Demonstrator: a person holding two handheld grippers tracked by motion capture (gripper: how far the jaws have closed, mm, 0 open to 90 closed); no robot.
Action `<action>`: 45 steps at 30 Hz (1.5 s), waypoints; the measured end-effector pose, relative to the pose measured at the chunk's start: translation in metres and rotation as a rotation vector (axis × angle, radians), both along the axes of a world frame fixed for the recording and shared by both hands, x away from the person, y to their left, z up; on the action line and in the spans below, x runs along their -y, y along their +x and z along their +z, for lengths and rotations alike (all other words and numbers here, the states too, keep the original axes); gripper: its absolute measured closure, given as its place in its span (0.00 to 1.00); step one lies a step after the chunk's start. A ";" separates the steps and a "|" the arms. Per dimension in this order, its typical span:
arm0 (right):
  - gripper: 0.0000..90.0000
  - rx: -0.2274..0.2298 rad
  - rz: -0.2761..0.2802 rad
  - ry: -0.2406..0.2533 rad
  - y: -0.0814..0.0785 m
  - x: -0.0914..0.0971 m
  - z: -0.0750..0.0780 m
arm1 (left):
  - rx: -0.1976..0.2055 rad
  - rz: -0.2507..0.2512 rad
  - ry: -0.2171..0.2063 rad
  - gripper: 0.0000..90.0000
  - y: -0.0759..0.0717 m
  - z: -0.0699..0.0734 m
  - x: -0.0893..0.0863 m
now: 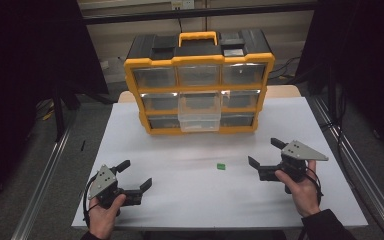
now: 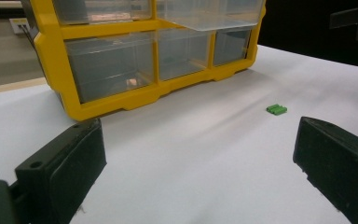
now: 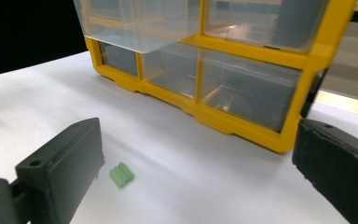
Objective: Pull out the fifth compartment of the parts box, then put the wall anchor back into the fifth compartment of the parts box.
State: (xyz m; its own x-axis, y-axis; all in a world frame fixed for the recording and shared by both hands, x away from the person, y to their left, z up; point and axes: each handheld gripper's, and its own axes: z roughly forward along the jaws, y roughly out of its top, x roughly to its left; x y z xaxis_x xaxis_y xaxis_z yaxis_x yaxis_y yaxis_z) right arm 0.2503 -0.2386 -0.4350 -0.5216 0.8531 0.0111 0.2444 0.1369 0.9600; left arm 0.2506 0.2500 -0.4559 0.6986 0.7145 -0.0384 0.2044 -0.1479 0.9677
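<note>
A small green ridged piece [image 1: 220, 166] lies on the white table [image 1: 190, 200] between my two grippers; it also appears in the left gripper view [image 2: 276, 109] and the right gripper view [image 3: 121, 175]. A yellow and black drawer organiser [image 1: 199, 82] stands at the back, its middle clear drawer [image 1: 198, 112] pulled out. My left gripper [image 1: 135, 174] rests open at the front left, with nothing between its jaws. At the right my right gripper [image 1: 264, 152] is open too, just right of the green piece.
The organiser [image 2: 121, 56] has a yellow handle [image 1: 198, 38] on top and several clear drawers. Metal rails [image 1: 45, 175] run along both sides of the table. Dark curtains hang at left and right. A wall socket [image 2: 18, 23] sits behind the table.
</note>
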 end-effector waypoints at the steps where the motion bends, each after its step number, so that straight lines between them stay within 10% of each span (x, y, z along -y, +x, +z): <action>1: 0.01 0.003 -0.003 -0.006 -0.002 0.002 0.000 | 0.001 0.001 0.010 0.02 0.000 0.000 -0.002; 22: 0.01 -0.029 -0.071 -0.017 -0.044 0.041 -0.012 | 0.003 0.036 0.003 0.03 -0.003 0.002 -0.003; 45: 0.01 -0.096 0.075 -0.029 -0.016 0.008 -0.008 | -0.005 0.018 0.014 0.03 -0.001 0.000 -0.004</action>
